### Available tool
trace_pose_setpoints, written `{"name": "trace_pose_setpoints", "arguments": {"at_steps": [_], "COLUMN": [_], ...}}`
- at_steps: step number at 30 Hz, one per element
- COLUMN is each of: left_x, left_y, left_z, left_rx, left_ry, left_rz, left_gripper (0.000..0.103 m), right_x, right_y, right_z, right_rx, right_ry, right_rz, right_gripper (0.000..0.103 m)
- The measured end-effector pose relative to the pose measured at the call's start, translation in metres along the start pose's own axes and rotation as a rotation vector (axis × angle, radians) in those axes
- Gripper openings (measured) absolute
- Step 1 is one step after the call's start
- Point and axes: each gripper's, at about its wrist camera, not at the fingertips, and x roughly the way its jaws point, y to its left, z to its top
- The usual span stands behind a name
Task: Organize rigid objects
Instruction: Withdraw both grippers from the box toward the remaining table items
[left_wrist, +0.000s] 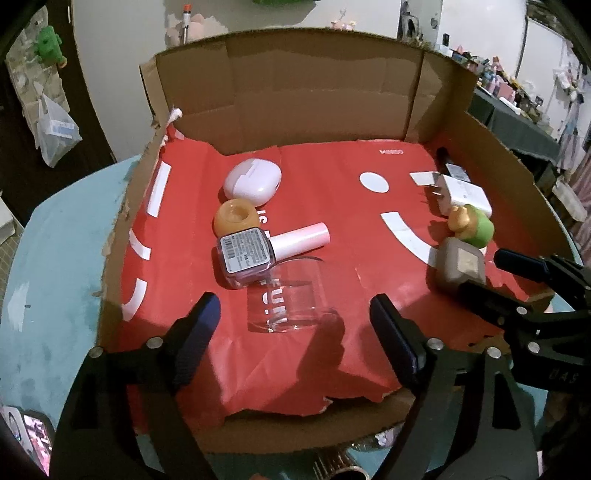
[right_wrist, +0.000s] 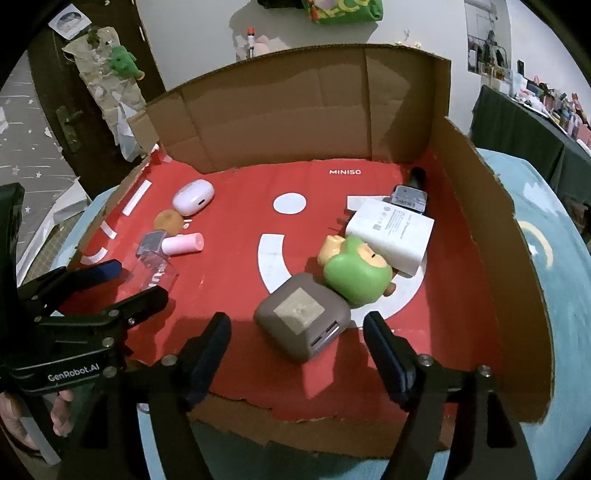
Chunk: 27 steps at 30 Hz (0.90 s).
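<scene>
A cardboard box (left_wrist: 321, 92) lined with red paper holds two groups. On the left lie a white earbud case (left_wrist: 252, 181), an orange round piece (left_wrist: 236, 218), a nail polish bottle with a pink cap (left_wrist: 266, 250) and a clear glass (left_wrist: 291, 299). On the right lie a white charger (right_wrist: 391, 232), a green and orange toy (right_wrist: 354, 273), a brown charger cube (right_wrist: 303, 317) and a small dark bottle (right_wrist: 410, 195). My left gripper (left_wrist: 295, 325) is open around the near end of the clear glass. My right gripper (right_wrist: 297, 343) is open just in front of the brown cube.
The box sits on a light blue round table (right_wrist: 569, 295). Its back and right walls (right_wrist: 491, 236) stand tall; the front wall (right_wrist: 295, 428) is low and torn. A phone (left_wrist: 33, 435) lies at the table's near left edge.
</scene>
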Motion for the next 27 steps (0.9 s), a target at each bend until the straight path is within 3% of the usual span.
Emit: {"name": "trace_pose_setpoints", "arguments": {"at_steps": [2,13,27], "left_x": [-0.006,-0.042,-0.074], "left_y": [0.0,-0.006,-0.002], "left_z": [0.0,-0.009,-0.032], "left_rx": [0.0,0.009,-0.02], "left_ry": [-0.013,-0.073,-0.113], "left_rz": [-0.003,-0.014,-0.035], "left_gripper": [0.094,0.1,0.103], "right_x": [-0.005,-0.04,-0.076], "right_y": [0.001,0.011,0.015], "right_z": [-0.001,-0.009,-0.026], "right_rx": [-0.001,-0.012,-0.006], "right_ry": [-0.011,-0.093,-0.193], "right_rz": [0.006,0.039,0.056], "right_gripper": [0.082,0.101,0.103]}}
